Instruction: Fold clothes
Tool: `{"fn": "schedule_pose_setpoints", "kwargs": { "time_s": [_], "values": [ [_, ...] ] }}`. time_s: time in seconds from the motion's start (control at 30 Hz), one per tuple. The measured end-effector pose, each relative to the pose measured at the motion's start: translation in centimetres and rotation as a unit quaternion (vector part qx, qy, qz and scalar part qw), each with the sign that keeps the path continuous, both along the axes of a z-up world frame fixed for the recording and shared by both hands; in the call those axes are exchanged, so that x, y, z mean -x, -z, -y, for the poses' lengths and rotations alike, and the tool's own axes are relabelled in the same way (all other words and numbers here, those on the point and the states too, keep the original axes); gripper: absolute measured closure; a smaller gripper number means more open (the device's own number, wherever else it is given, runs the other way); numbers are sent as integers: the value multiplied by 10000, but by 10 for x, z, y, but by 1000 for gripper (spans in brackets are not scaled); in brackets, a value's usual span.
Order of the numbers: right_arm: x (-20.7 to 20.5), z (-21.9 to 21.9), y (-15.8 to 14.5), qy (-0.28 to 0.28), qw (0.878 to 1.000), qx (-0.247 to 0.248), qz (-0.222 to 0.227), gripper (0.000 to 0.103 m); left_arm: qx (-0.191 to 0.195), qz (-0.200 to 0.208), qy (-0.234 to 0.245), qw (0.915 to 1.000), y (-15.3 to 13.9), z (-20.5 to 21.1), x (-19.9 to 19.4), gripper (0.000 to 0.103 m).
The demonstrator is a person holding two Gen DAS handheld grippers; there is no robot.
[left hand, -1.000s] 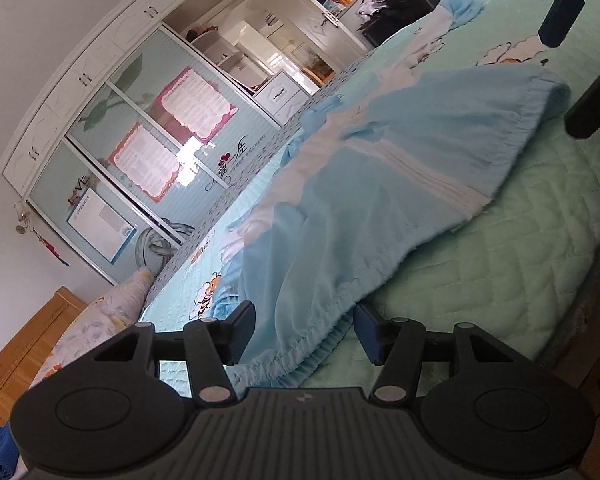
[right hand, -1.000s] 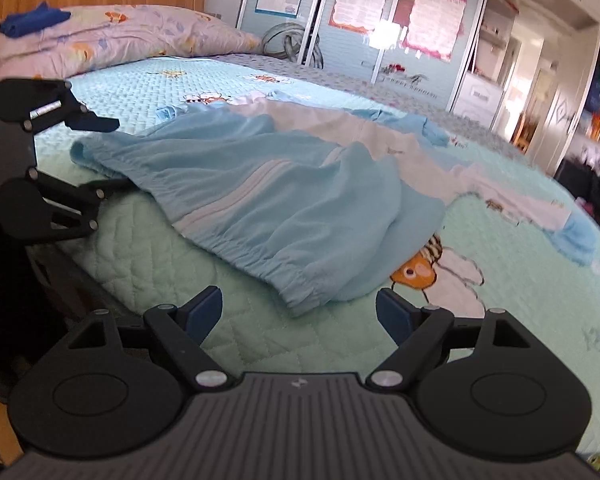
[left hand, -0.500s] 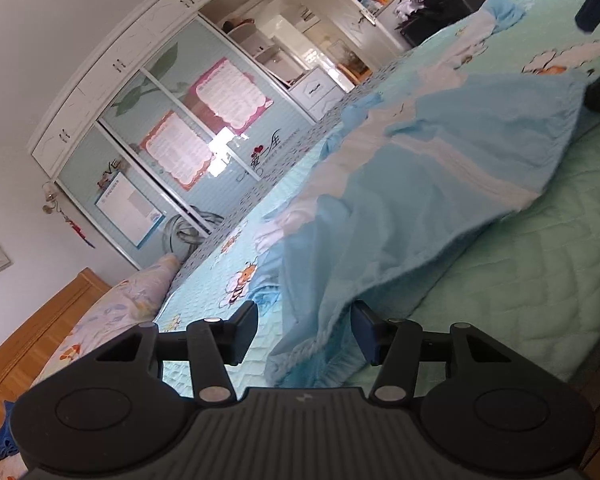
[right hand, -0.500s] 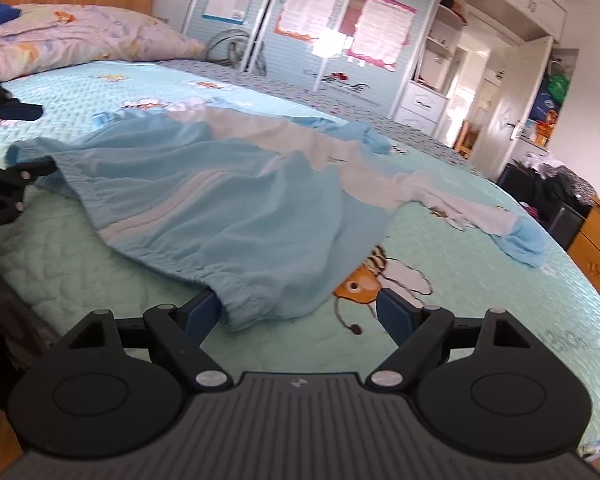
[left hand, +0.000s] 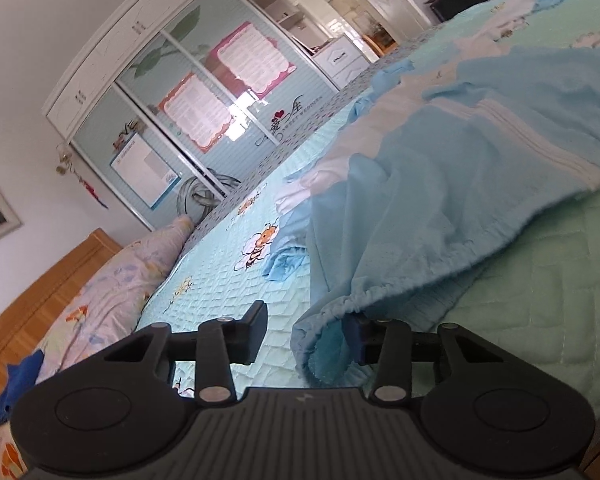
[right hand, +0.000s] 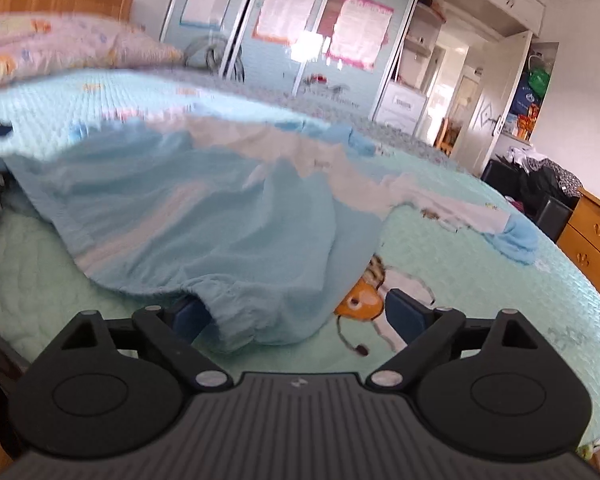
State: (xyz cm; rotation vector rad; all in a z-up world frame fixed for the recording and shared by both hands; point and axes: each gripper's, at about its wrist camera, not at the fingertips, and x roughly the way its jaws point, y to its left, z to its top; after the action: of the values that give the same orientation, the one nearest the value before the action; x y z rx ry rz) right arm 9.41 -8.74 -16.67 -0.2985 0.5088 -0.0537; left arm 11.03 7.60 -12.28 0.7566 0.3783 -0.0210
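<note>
As both tongs (left hand: 306,334) (right hand: 298,316) straddle the hem (left hand: 340,304), left closing, right seemingly opening.

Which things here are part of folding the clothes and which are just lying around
Part of the job:
- light blue garment, spread on the bed
- left gripper, jaws closing, hem corner between them
- right gripper, jaws opening, other hem corner between them
- quilted bedspread, the work surface

Just lying about:
- pillow
- dark blue cloth on it
- wardrobe
- wooden dresser

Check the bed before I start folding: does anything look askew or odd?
The blue top lies rumpled, not flat: its hem bunches at the bed's near edge, one sleeve trailing sideways. Nothing looks spilled or torn.
</note>
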Motion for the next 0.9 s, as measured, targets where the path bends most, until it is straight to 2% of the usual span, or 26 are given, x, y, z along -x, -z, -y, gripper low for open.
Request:
{"fn": "schedule_pose_setpoints", "kwargs": {
  "time_s": [0.1, 0.2, 0.27, 0.37, 0.43, 0.5, 0.53, 0.57, 0.6, 0.63, 0.67, 0.73, 0.8, 0.9],
  "values": [
    [1, 2, -1, 169, 9997, 76, 170, 10, 69, 109, -129, 9998, -4, -6, 1, 59],
    [3, 13, -7, 629, 9966, 196, 484, 10, 266, 101, -371, 9989, -7, -19, -2, 57],
    [0, 20, -7, 810, 9956, 59, 458, 7, 338, 25, -442, 9984, -6, -22, -3, 55],
    [-8, 9, 2, 668, 9973, 263, 136, 7, 222, -5, -374, 9991, -1, -17, 0, 57],
    [-10, 0, 7, 619, 9970, 452, 142, 6, 150, -3, -311, 9994, 1, -14, 2, 57],
    [-12, 1, 7, 654, 9967, 432, 187, 7, 149, -7, -342, 9993, 1, -16, 2, 59],
    [-13, 4, 6, 659, 9971, 333, 192, 14, 170, -14, -369, 9992, 0, -17, 2, 59],
    [-13, 10, 4, 612, 9978, 163, 176, 42, 199, -16, -381, 9991, -1, -19, 2, 58],
    [-12, 17, 1, 511, 9985, -136, 124, 59, 247, -7, -354, 9991, -3, -19, 4, 56],
    [-10, 25, -4, 412, 9980, -466, 89, 81, 268, 8, -318, 9991, -4, -19, 6, 56],
    [-8, 29, -8, 367, 9975, -595, 127, 85, 219, 39, -257, 9994, -5, -16, 9, 56],
    [0, 31, -18, 299, 9981, -395, 368, 94, 120, 135, -120, 9998, -10, -9, 17, 54],
    [11, 32, -34, 255, 9973, -72, 686, 94, 74, 267, 37, 9996, -19, -1, 27, 52],
    [32, 33, -63, 153, 9906, 661, 1189, 94, 121, 447, 290, 9985, -40, 13, 45, 51]
  ]
}}
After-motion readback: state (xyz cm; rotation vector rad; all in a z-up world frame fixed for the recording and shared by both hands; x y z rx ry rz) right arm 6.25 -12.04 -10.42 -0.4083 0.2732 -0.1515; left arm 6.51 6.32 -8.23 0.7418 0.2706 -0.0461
